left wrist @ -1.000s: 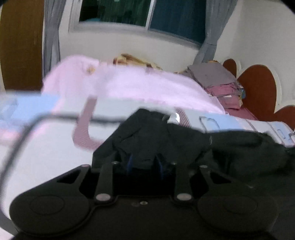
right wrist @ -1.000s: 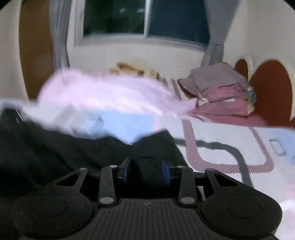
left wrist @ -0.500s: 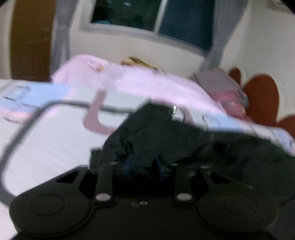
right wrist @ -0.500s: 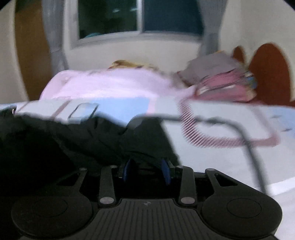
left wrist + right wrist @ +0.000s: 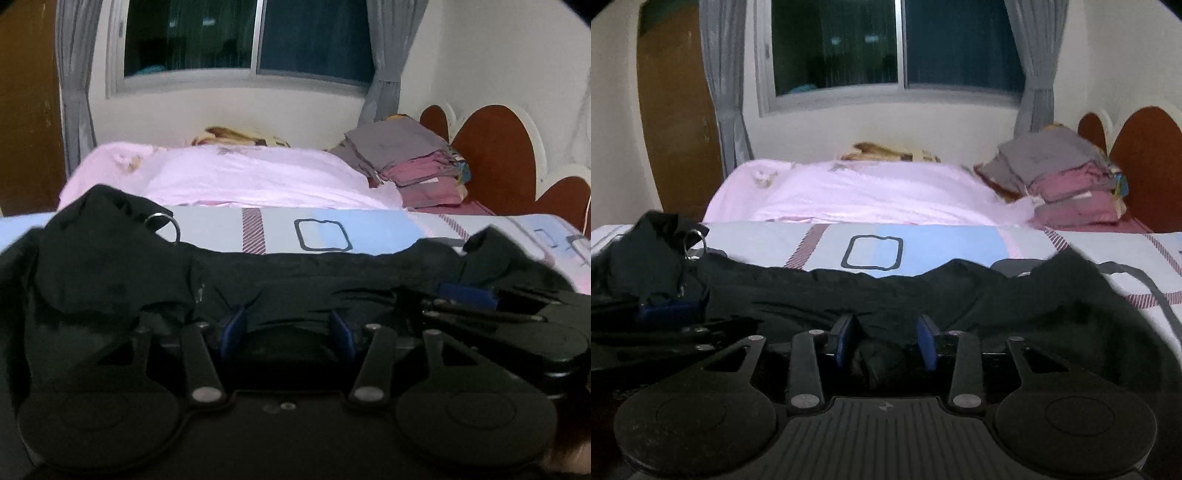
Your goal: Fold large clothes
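A black garment lies stretched in a long band across the near part of the bed, on a patterned sheet of white, pale blue and maroon stripes; a metal ring sits at its bunched left end; the left gripper points over the cloth with its blue pads well apart, its jaws having just been opening, and dark fabric lies between them without being pinched; the right gripper stands just beside it, its blue pads parted about as far, having opened slightly, a fold of the black cloth bunched in the gap; whether those pads press on the fold cannot be told; behind the garment a pink blanket spreads over the bed; to the right a stack of folded clothes, grey over maroon, rests near the brown headboard; grey curtains frame a dark window
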A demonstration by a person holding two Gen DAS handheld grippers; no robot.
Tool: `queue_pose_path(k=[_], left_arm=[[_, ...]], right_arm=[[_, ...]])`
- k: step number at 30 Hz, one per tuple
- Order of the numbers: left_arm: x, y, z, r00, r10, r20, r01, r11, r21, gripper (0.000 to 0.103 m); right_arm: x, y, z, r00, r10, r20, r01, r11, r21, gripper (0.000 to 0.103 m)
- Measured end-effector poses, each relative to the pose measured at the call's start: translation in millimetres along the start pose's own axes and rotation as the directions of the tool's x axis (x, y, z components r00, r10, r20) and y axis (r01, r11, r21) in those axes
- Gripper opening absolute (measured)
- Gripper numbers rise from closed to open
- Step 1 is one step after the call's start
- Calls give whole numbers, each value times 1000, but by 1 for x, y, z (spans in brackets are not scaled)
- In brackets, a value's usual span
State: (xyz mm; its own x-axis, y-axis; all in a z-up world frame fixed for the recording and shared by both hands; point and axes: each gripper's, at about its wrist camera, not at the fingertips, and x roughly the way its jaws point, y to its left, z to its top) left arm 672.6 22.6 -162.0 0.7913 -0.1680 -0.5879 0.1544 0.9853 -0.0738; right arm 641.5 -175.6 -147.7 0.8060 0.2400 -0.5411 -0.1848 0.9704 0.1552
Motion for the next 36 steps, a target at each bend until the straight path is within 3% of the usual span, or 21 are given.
queue_pose_path(k=[3, 6, 10, 12, 14, 16, 18, 25, 29, 32, 36], left_arm=[[4, -3, -10, 1000, 11, 30, -11, 1000, 24, 52], [10, -7, -19, 998, 24, 62, -26, 999, 35, 52], [8, -11, -16, 999, 25, 37, -27, 999, 46, 52], [-7, -15, -9, 999, 39, 5, -40, 998, 58, 53], [-37, -15, -8, 999, 11, 46, -12, 1000, 25, 56], [-61, -20, -17, 997, 0, 81, 1, 1000, -15, 56], [-67, -26, -32, 998, 9, 55, -6, 999, -40, 56], [-50, -37, -59, 993, 84, 77, -85, 996, 10, 58], [-49, -37, -54, 996, 78, 31, -79, 996, 40, 59], [-78, -33, -35, 999, 52, -17, -51, 998, 48, 58], [-102, -14, -53, 998, 48, -39, -48, 999, 10, 60]], right_arm=[[3, -11, -12, 999, 38, 29, -39, 998, 39, 38], [4, -11, -18, 997, 24, 72, -27, 999, 33, 38], [-1, -6, -11, 999, 23, 36, -23, 1000, 6, 38], [-13, -5, 1, 1000, 15, -19, -15, 1000, -19, 39], [-39, -13, 6, 1000, 22, 4, -22, 997, 68, 39], [-62, -13, 1, 999, 41, 6, -41, 994, 105, 39], [-72, -6, -14, 1000, 1, 3, -1, 997, 81, 39], [-64, -9, -50, 996, 3, 86, -11, 996, 86, 39], [-66, -3, -41, 1000, 3, 16, -3, 1000, 18, 39], [-101, -10, -33, 999, 34, -9, -34, 999, -6, 39], [-118, -18, -51, 994, 67, -84, -68, 998, -5, 39]])
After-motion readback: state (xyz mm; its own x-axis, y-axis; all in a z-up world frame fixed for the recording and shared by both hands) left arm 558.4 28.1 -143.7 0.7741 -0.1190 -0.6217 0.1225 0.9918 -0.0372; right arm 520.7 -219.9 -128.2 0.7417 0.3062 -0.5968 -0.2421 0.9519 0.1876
